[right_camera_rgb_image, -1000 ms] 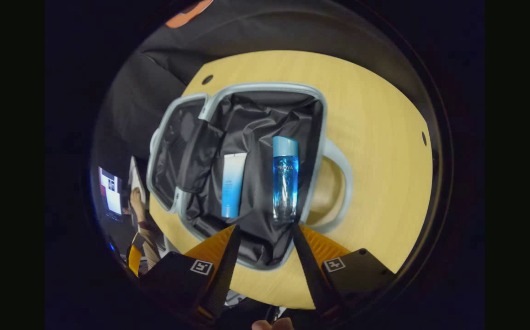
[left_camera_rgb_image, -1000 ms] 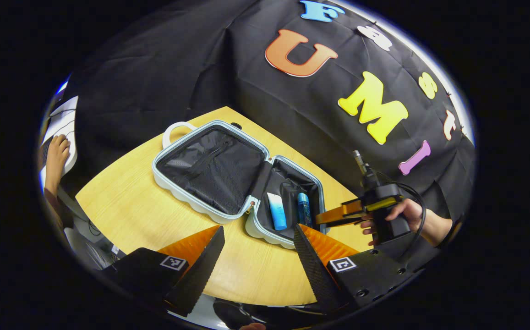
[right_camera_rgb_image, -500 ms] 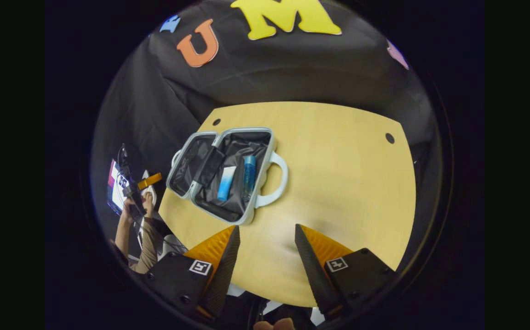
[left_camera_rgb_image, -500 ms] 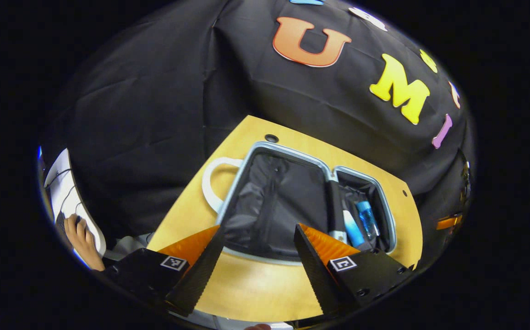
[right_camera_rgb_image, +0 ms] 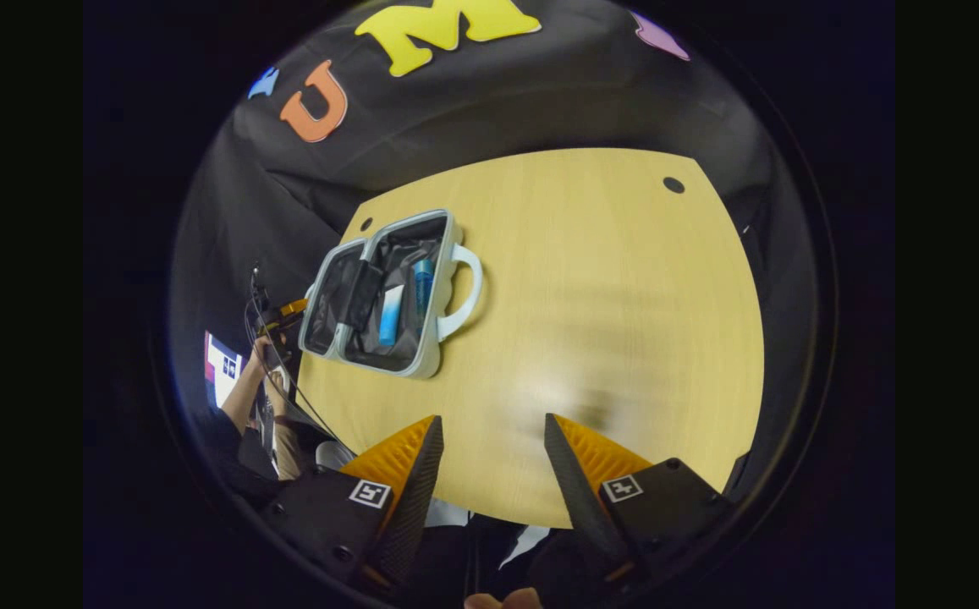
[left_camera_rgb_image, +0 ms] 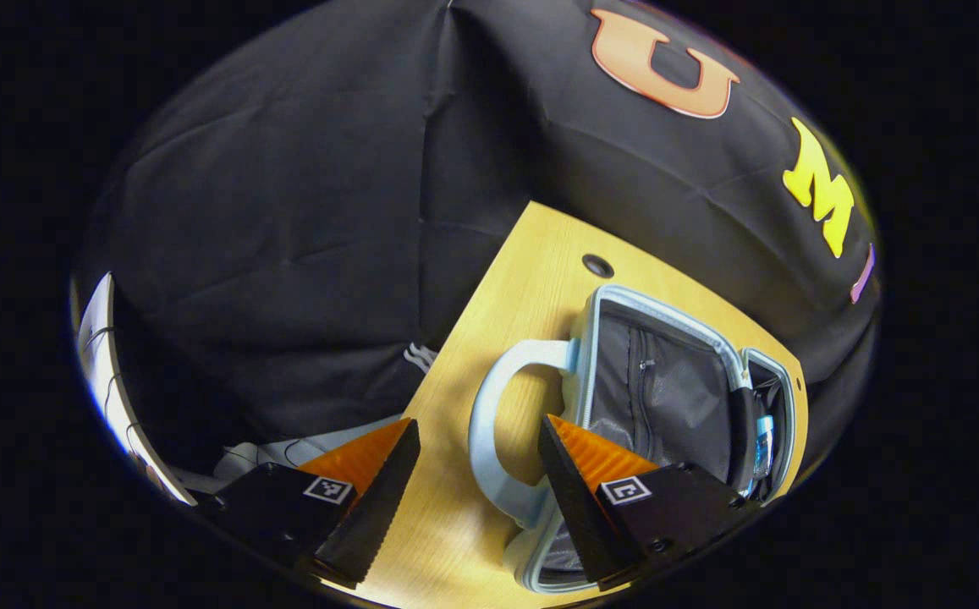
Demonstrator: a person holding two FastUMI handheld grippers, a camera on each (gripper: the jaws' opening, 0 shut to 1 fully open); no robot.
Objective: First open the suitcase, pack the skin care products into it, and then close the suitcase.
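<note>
left gripper closed in on the suitcase handle

within a second the left gripper (left_camera_rgb_image: 476,474), open and empty, swung to straddle the handle (left_camera_rgb_image: 489,423) of the open suitcase (right_camera_rgb_image: 383,296). the right gripper (right_camera_rgb_image: 489,461), open and empty, drew back. tube (right_camera_rgb_image: 389,315) and bottle (right_camera_rgb_image: 422,284) lay inside; closing likely remained. no label was readable.

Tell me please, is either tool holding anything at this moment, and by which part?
Nothing is held. The left tool is open beside the pale blue suitcase's looped handle; the right tool is open above the wooden table.
</note>
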